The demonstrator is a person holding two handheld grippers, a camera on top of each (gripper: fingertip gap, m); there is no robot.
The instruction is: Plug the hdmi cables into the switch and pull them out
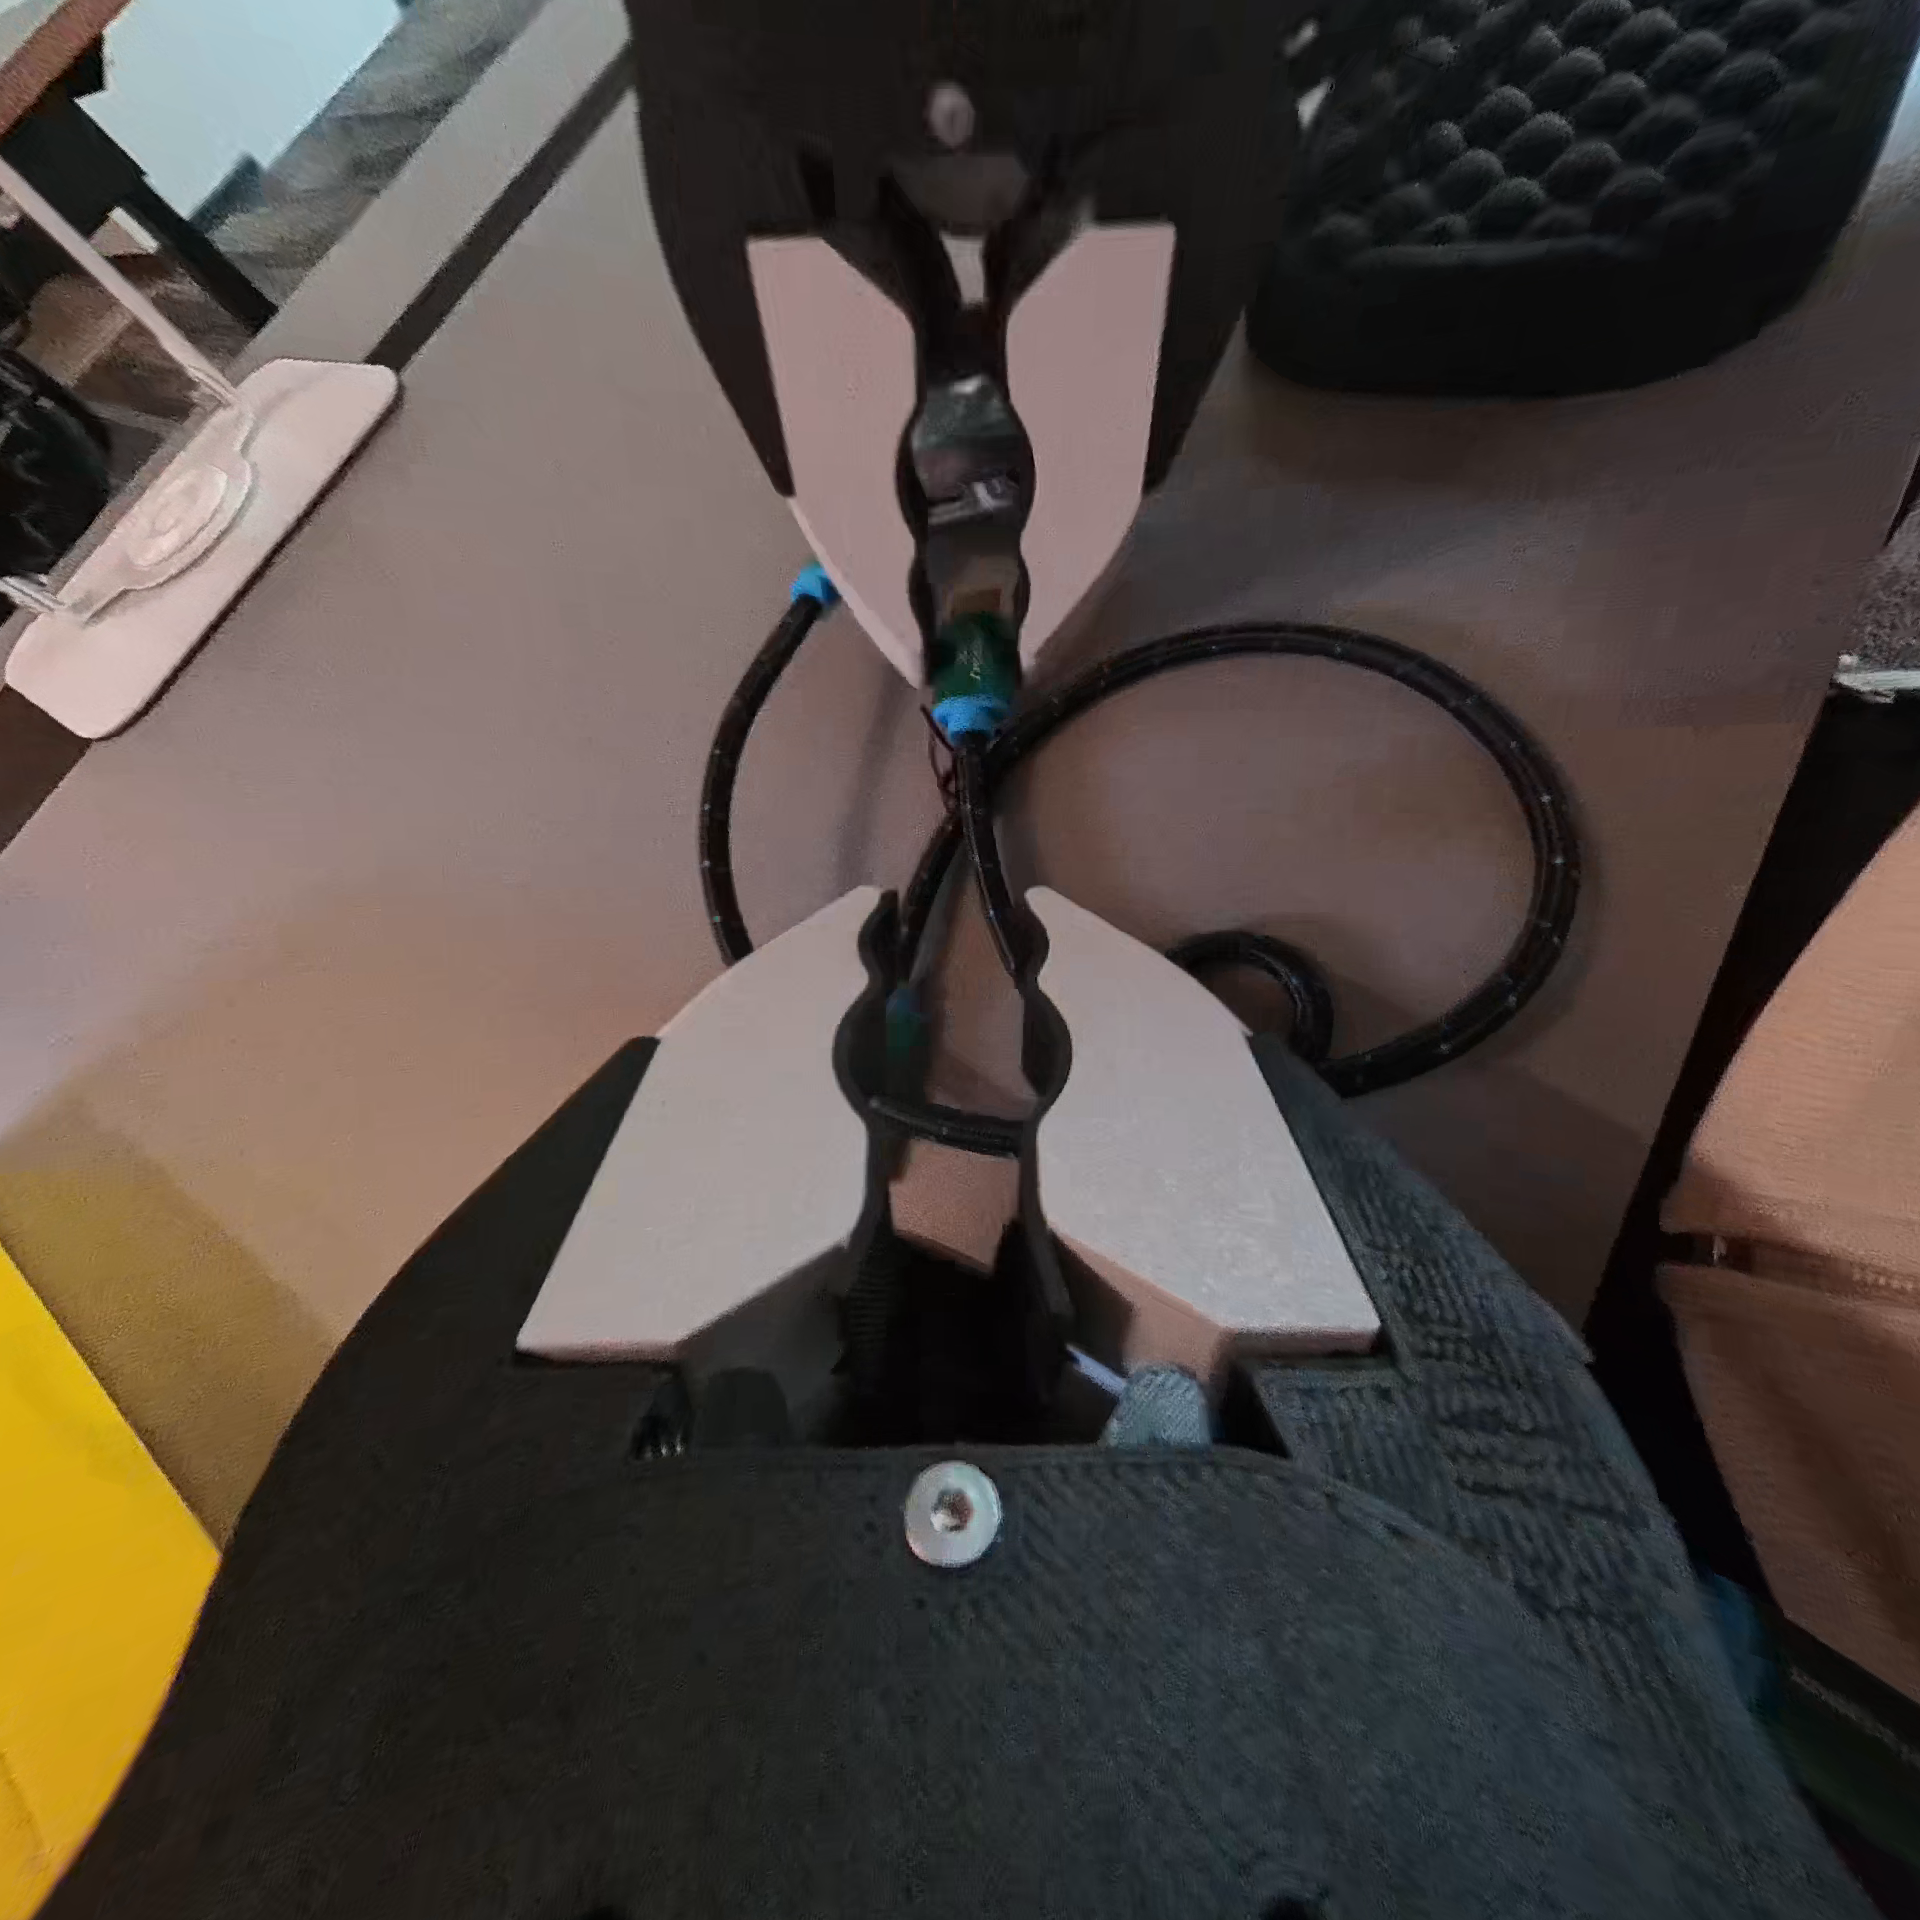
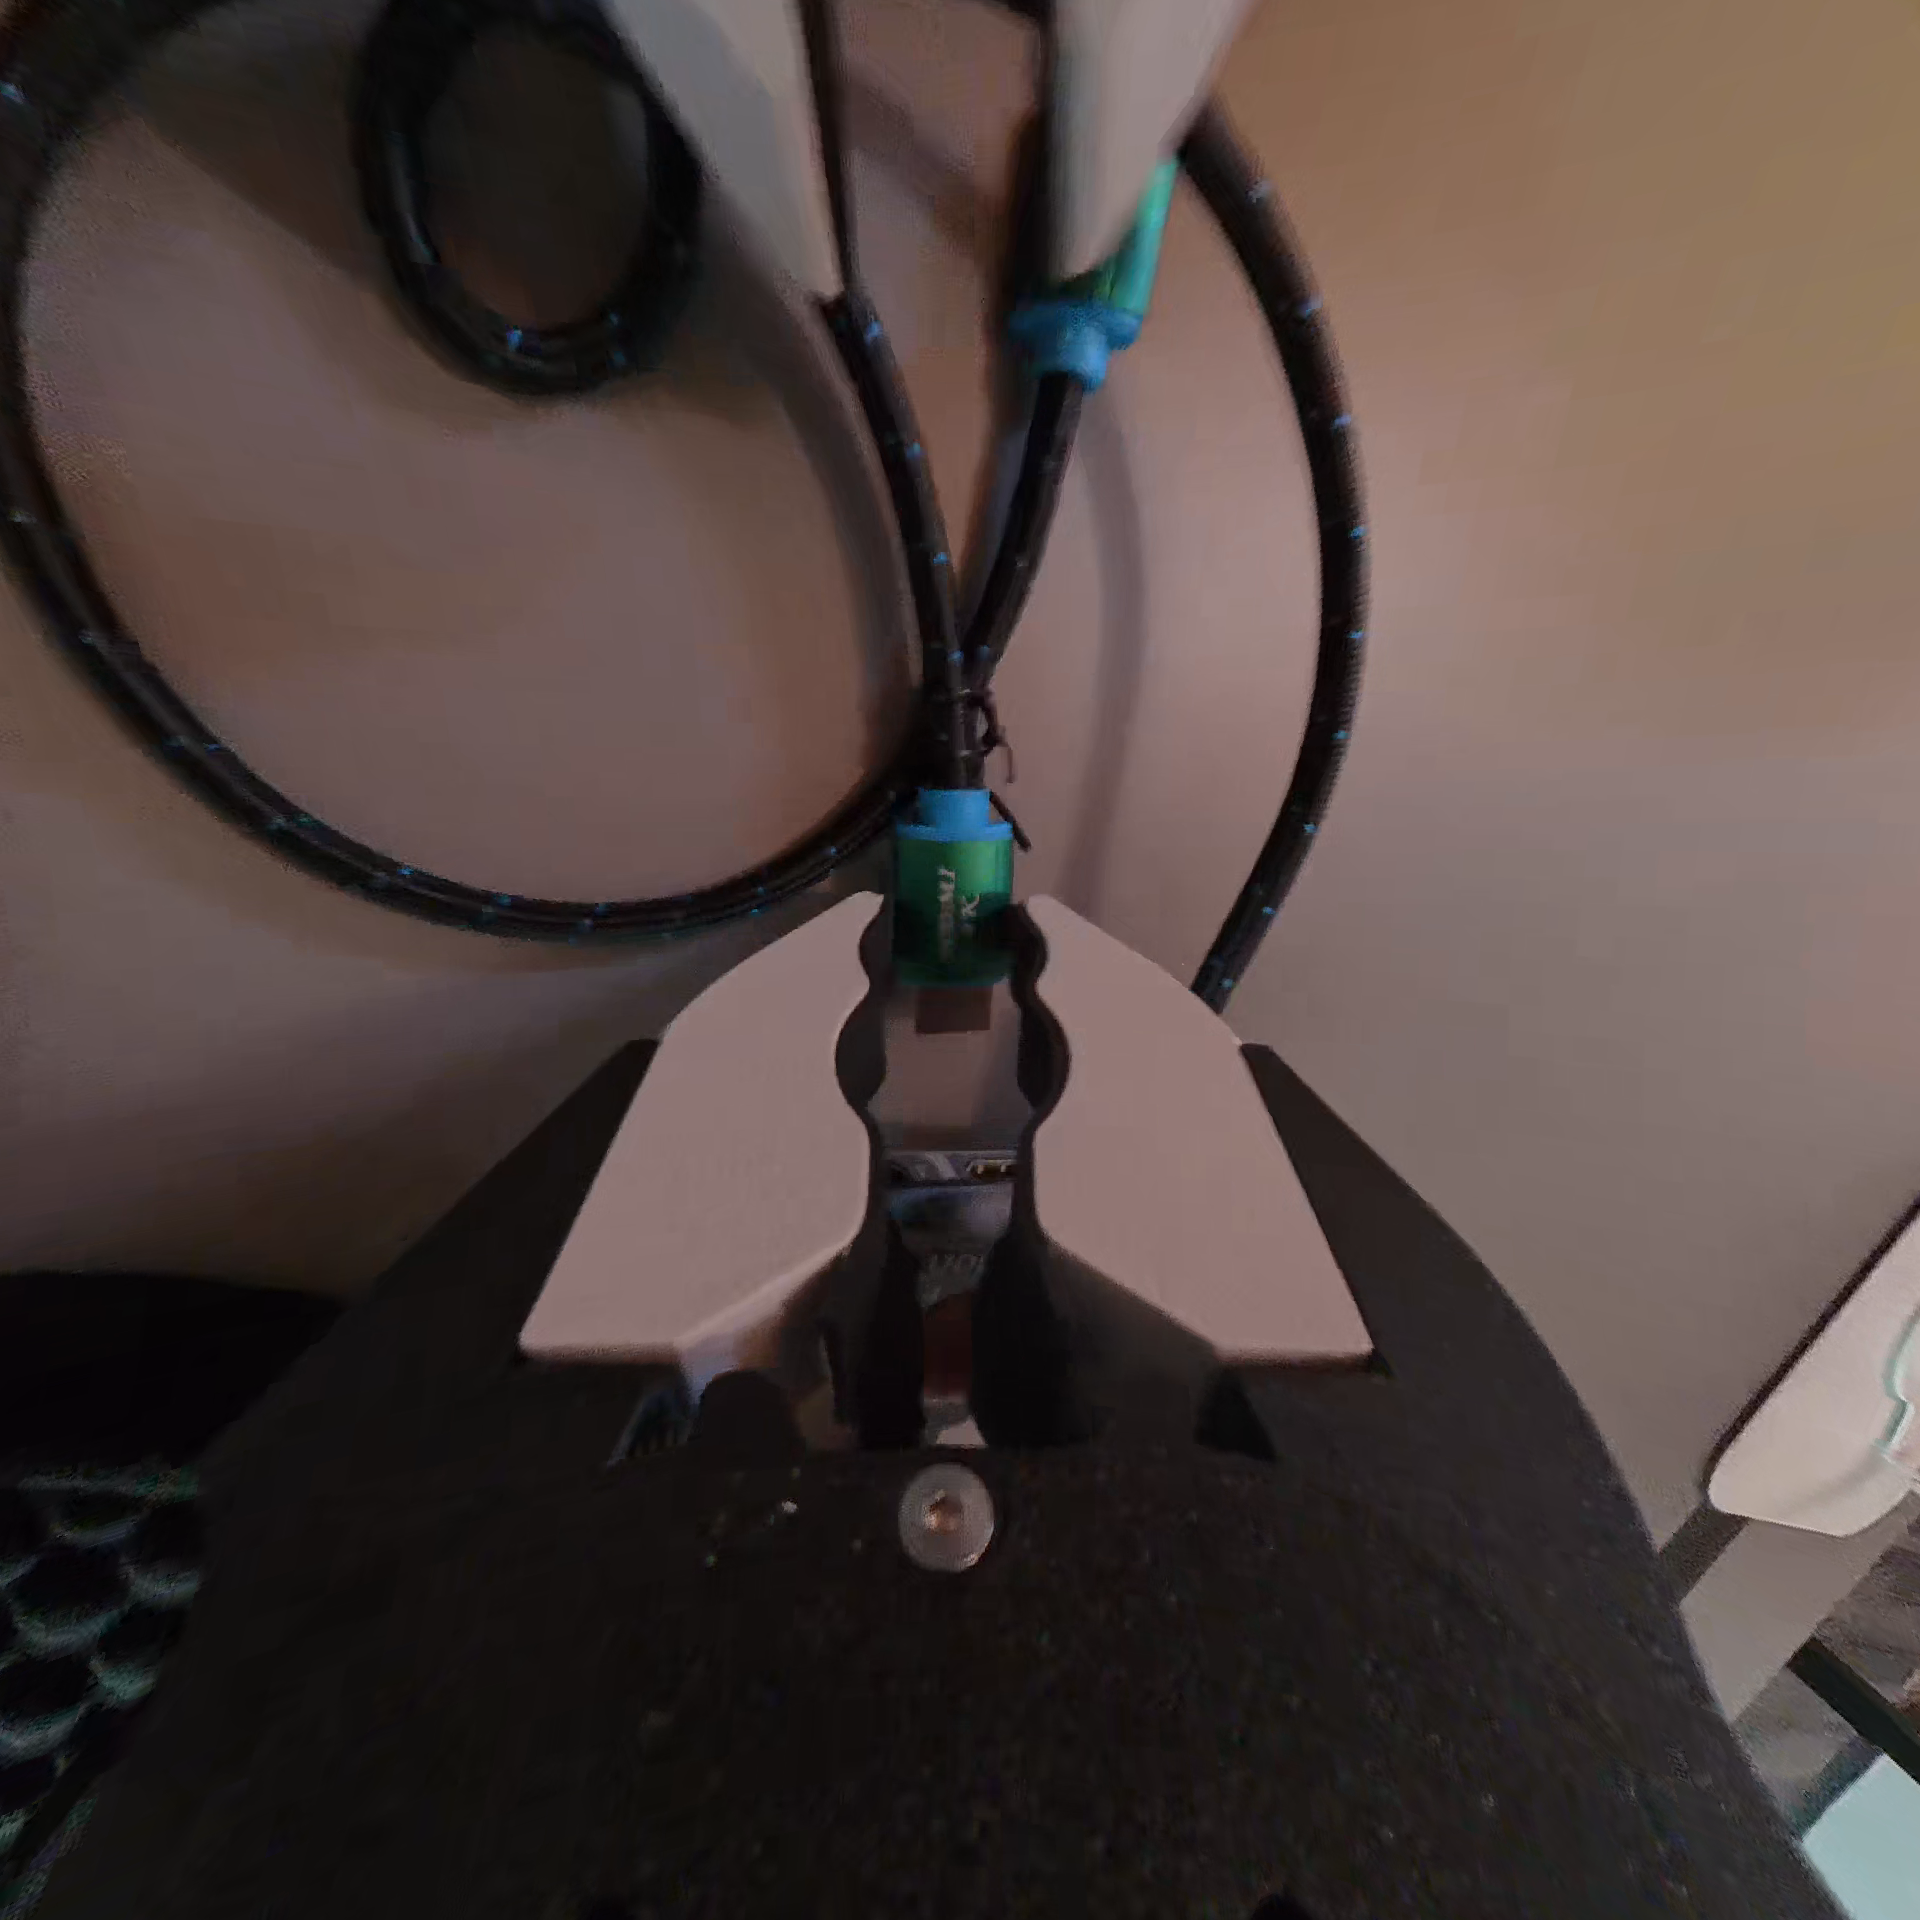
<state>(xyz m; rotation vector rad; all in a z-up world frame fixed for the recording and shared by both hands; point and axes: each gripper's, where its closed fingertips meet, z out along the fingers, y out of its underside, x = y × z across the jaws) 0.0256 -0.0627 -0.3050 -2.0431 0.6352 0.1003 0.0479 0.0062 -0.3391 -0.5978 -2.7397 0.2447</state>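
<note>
The right gripper (image 2: pixel 951 914) clamped a green plug (image 2: pixel 951 904) and the switch (image 2: pixel 951 1174); the left gripper (image 1: pixel 951 904) stood narrow, perhaps pinching another plug (image 2: pixel 1127 260), near the table (image 1: pixel 416 727) edge

Left gripper (image 1: pixel 951 914) and right gripper (image 2: pixel 951 914) face each other tip to tip, low over the counter (image 1: pixel 416 779). Right jaws closed on a silver switch (image 2: pixel 951 1179). Left jaws nearly together; grip on anything unclear.

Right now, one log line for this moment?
right gripper: shut on switch | green plug: at switch port | left gripper: at second plug, grip unclear
</note>
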